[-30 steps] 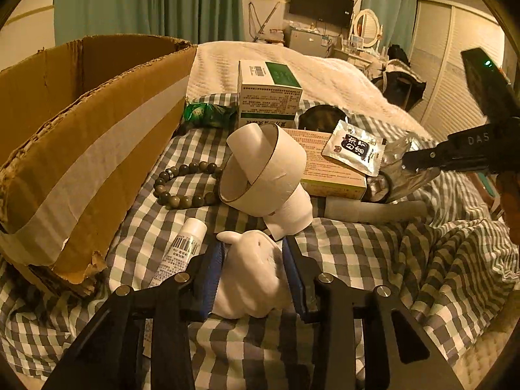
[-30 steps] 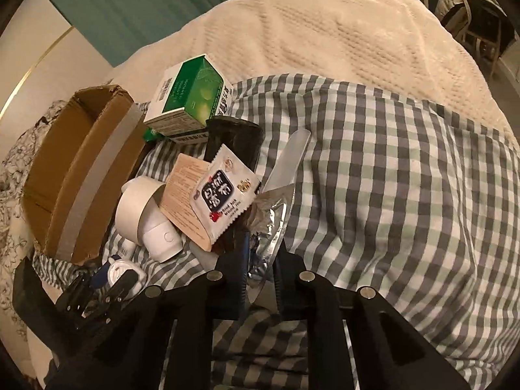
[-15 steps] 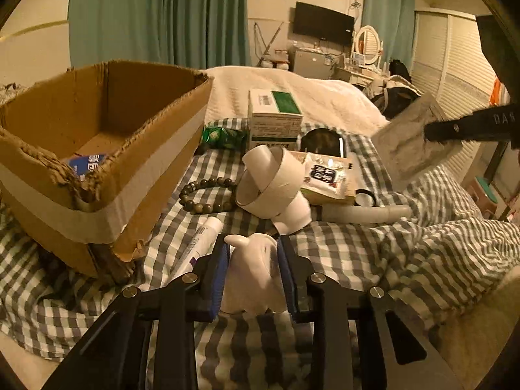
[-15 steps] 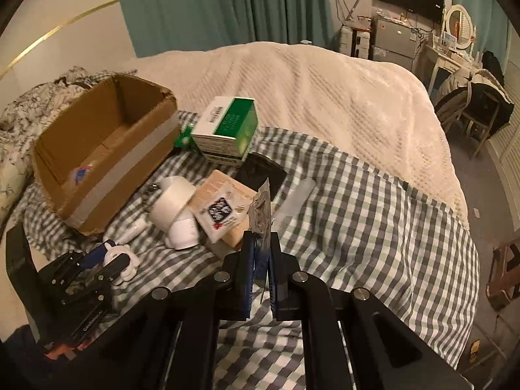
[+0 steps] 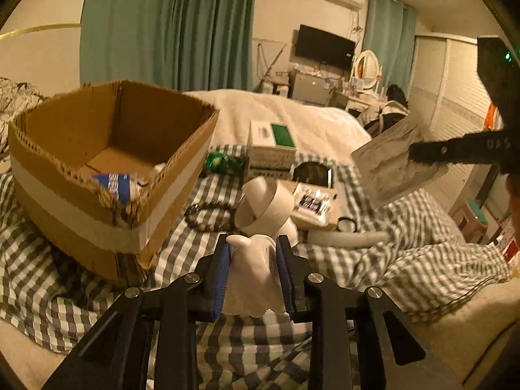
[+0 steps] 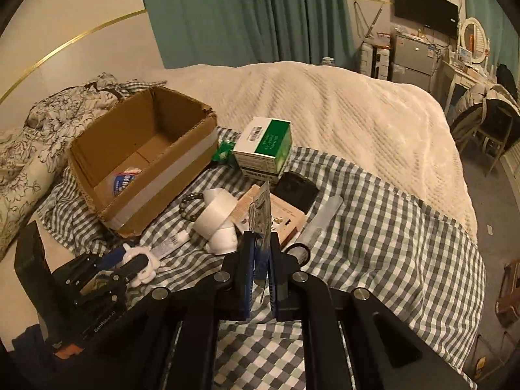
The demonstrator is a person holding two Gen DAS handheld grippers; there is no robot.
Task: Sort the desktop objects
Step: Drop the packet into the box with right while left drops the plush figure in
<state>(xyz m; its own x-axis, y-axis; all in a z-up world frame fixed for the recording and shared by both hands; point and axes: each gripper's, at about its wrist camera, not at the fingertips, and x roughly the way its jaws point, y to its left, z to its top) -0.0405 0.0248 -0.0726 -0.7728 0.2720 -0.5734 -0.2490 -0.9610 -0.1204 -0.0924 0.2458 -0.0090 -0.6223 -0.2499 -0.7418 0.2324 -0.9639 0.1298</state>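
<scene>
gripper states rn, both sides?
Left gripper: closed on the white figurine, jaws have just been closing on it.
Right gripper: closed on the silver foil packet, held edge-on.

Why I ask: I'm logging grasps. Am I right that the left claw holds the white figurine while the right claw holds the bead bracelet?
Not quite. The left claw does hold the white figurine, but the right claw pinches a silver foil pouch, as the right wrist view shows. The bead bracelet lies on the checked cloth.
</scene>
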